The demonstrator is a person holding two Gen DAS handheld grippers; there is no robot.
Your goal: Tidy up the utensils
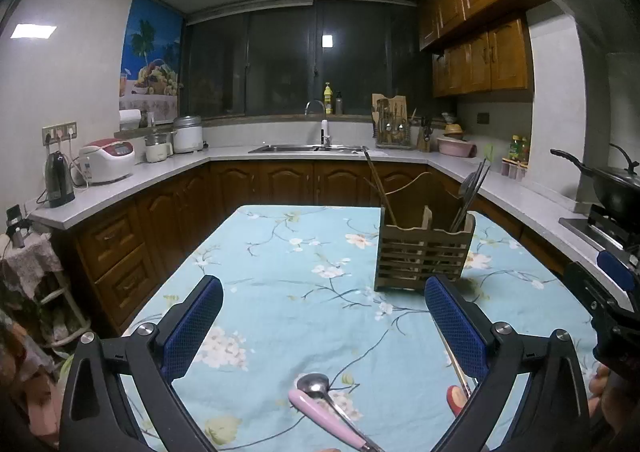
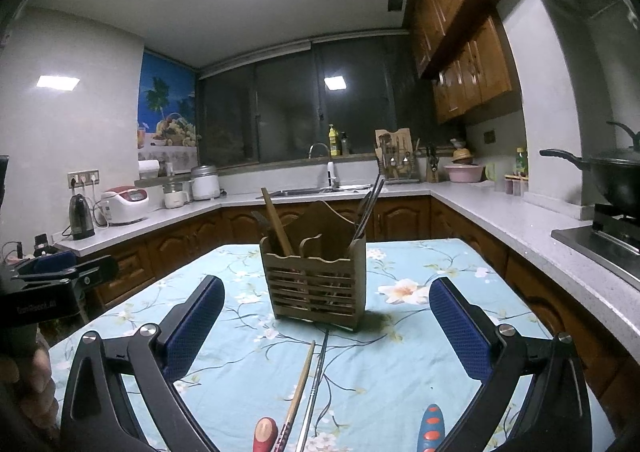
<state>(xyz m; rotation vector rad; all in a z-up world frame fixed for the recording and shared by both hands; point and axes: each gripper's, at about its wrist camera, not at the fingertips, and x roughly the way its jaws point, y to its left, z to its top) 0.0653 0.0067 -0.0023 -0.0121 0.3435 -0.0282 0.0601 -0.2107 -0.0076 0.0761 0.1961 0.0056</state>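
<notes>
Lying near the spread, empty left gripper, the spoon looks light and slippery; grip its pink handle, while the right gripper gapes too.

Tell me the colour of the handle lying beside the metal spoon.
Pink handle, next to the metal spoon; clearest in the left wrist view.

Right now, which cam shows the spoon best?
Left wrist. The spoon lies between the open fingers of the left gripper, with its metal bowl and pink handle in plain sight on the tablecloth. The right wrist view doesn't show it at all, only chopsticks and other handles.
</notes>
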